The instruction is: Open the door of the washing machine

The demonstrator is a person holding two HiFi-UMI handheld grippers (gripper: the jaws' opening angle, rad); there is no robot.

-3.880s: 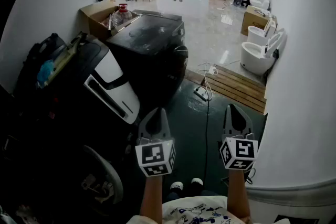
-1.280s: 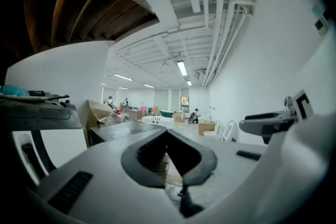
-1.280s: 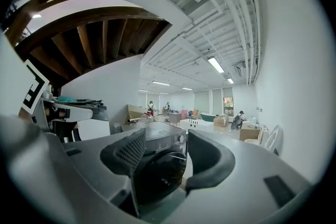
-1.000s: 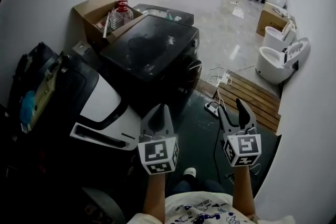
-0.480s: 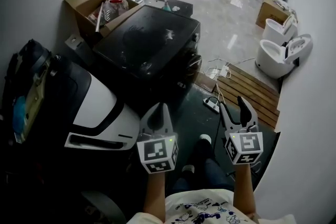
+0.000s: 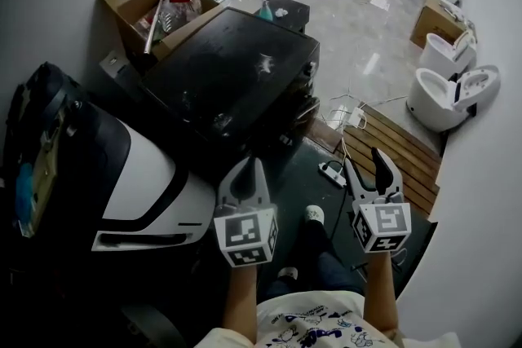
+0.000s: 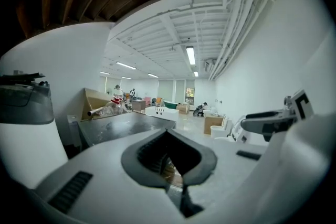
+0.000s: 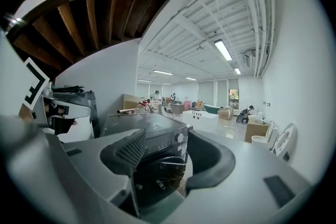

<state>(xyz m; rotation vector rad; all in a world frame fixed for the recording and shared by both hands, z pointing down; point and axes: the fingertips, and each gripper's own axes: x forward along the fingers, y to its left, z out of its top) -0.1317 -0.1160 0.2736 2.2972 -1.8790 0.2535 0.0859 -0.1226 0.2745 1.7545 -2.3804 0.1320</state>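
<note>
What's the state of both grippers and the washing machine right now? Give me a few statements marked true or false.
1. The right gripper has its jaws apart. True.
2. The right gripper grips the washing machine door. False: it is short of the machine, with nothing held.
3. The door looks shut. True.
4. The left gripper holds a bottle. False: its jaws are together on nothing.
5. A power strip lies on the floor beyond the grippers. True.
</note>
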